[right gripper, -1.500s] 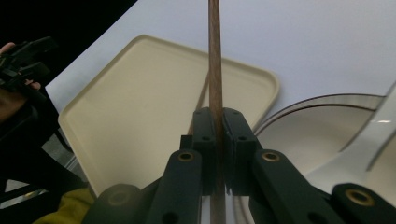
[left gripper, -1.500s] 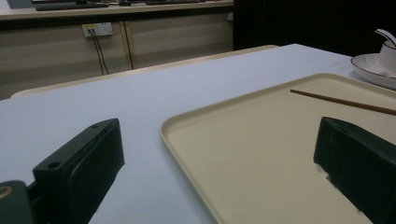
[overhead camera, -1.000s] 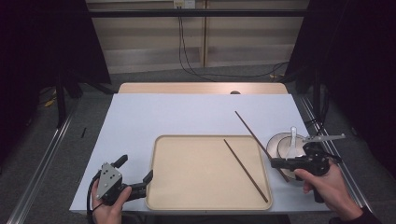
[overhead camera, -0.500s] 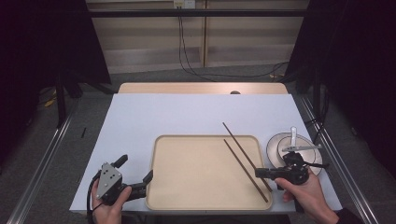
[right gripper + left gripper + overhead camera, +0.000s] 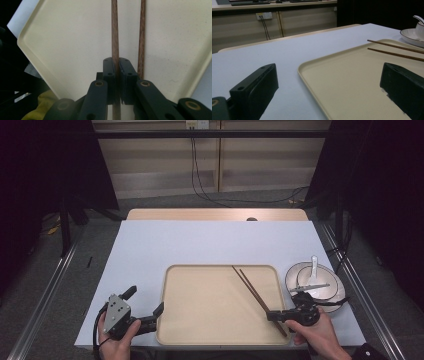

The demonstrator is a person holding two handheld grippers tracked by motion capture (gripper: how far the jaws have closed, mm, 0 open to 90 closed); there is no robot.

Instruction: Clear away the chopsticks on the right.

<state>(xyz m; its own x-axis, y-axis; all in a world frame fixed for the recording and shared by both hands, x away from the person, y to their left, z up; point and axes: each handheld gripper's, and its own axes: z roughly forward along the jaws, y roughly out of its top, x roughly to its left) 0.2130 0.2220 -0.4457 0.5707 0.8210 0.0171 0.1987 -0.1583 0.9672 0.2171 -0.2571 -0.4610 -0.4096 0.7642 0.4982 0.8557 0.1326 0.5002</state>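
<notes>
A cream tray (image 5: pixel 200 330) lies on the white table near the front edge. One brown chopstick (image 5: pixel 281 327) rests in the tray's right part. My right gripper (image 5: pixel 270 315) is shut on a second chopstick (image 5: pixel 236 270) and holds it low over the tray, close beside the first and nearly parallel to it. In the right gripper view the held chopstick (image 5: pixel 115 37) runs straight out from between the pads of my right gripper (image 5: pixel 115 60), with the other chopstick (image 5: pixel 142 37) just to its right. My left gripper (image 5: pixel 145 300) (image 5: pixel 328 67) is open at the tray's front left corner, one jaw over the table and one over the tray (image 5: pixel 352 82).
A white plate (image 5: pixel 337 292) with a bowl and a white spoon (image 5: pixel 313 266) stands right of the tray, just behind my right hand. The plate (image 5: pixel 409 35) also shows at the far right in the left gripper view. The table's far half is bare white surface.
My right gripper has carried its chopstick left and down, from over the bowl to low over the tray beside the lying chopstick. The left gripper has stayed put.
</notes>
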